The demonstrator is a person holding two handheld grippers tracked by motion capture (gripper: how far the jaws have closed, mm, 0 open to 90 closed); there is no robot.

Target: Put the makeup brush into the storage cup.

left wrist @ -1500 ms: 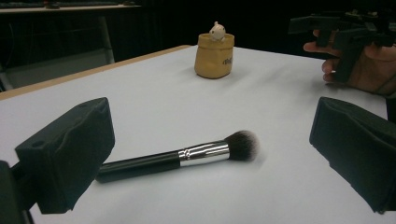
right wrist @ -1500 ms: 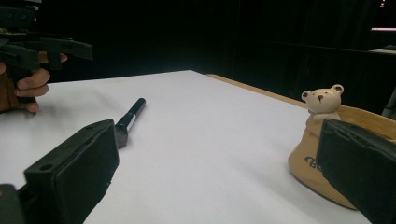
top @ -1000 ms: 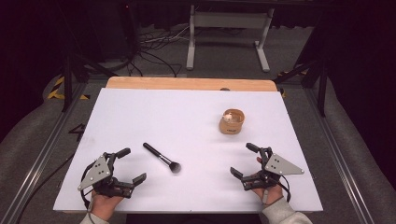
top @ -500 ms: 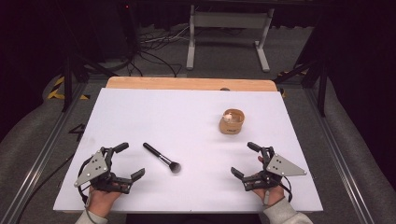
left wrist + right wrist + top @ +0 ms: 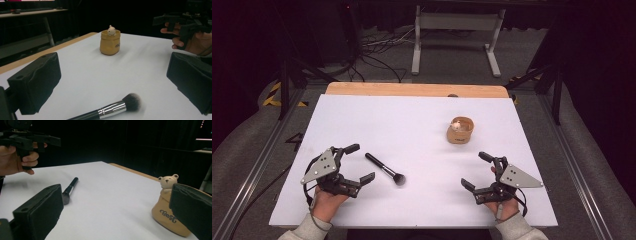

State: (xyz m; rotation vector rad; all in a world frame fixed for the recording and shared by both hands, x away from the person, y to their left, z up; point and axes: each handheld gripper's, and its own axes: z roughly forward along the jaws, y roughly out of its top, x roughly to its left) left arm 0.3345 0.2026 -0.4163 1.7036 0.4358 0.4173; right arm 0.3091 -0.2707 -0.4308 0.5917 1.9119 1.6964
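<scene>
A black-handled makeup brush (image 5: 386,169) with a silver ferrule lies flat on the white table (image 5: 412,130), bristles toward the near right. My left gripper (image 5: 360,162) is open just left of it, jaws wide apart and empty; the brush head (image 5: 131,101) lies low between them in the left gripper view. A tan pouch-shaped holder with a small bear figure (image 5: 460,129) stands upright at mid-right. My right gripper (image 5: 476,170) is open near the front right, empty, with the holder (image 5: 170,217) beside its right jaw and the brush (image 5: 69,190) farther off.
A wooden strip (image 5: 412,90) runs along the table's far edge. Beyond it stand a metal frame (image 5: 457,30) and cables on the floor. Grey rails border both sides of the table. The other hand and its gripper (image 5: 187,27) appear across the table.
My left gripper has shifted slightly left and toward the near edge, staying open. The brush, the holder and the right gripper have kept their places.
</scene>
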